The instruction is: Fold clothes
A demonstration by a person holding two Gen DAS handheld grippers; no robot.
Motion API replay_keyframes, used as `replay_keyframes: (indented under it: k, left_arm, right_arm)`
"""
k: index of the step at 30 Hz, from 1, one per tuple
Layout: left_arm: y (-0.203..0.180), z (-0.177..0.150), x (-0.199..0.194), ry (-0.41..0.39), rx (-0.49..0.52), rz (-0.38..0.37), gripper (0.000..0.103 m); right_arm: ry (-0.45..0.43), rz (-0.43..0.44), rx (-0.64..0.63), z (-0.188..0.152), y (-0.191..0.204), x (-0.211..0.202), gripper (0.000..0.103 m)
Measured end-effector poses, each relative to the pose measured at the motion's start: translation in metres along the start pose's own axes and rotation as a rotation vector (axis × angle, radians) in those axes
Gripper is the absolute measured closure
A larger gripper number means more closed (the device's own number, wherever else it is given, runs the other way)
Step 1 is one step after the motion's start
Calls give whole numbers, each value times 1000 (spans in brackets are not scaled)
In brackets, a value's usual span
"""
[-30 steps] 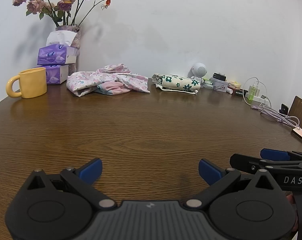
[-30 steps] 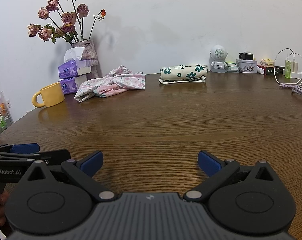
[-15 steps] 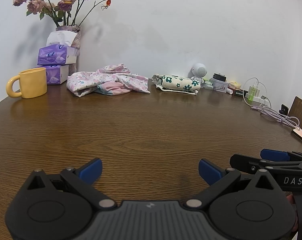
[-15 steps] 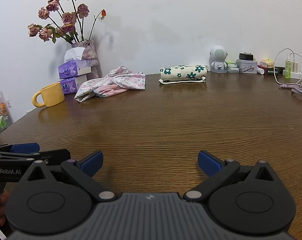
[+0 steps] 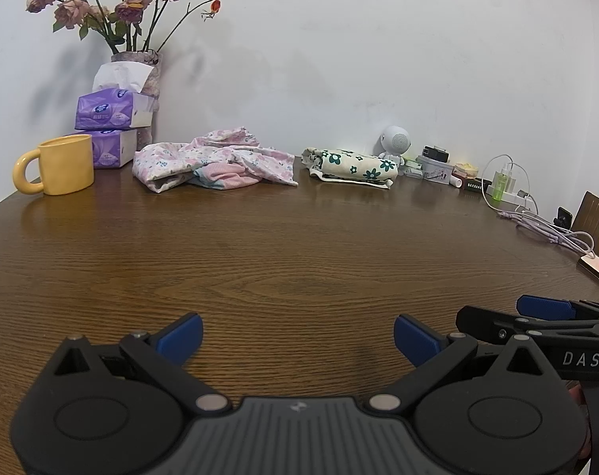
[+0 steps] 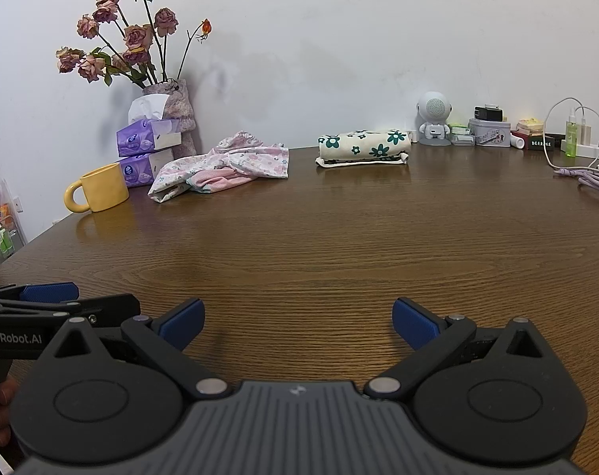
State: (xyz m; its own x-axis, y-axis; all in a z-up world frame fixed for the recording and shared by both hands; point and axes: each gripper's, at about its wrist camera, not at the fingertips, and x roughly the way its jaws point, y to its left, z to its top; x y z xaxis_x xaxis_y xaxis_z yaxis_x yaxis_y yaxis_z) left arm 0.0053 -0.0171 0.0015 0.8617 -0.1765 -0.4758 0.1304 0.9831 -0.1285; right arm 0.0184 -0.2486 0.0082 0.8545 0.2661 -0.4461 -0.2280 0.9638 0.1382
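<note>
A crumpled pink floral garment (image 5: 216,164) lies at the far side of the brown wooden table (image 5: 291,253); it also shows in the right wrist view (image 6: 224,168). A folded cream cloth with green flowers (image 5: 353,164) lies to its right, also in the right wrist view (image 6: 365,146). My left gripper (image 5: 297,336) is open and empty, low over the near table edge, far from the clothes. My right gripper (image 6: 295,322) is open and empty beside it. Each gripper shows at the edge of the other's view.
A yellow mug (image 5: 60,164), stacked purple tissue boxes (image 5: 113,118) and a vase of dried roses (image 5: 137,67) stand at the back left. A small white robot figure (image 6: 434,116), small boxes, a green bottle (image 6: 571,138) and purple cables (image 5: 553,229) sit at the back right.
</note>
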Motion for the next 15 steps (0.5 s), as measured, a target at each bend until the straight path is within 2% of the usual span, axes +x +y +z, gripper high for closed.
replay_keyframes:
  k: [15]
  left_arm:
    - [1,0,-1,-2,-3,1,0]
  right_arm:
    - [-2,0,-1,0,0,0,0]
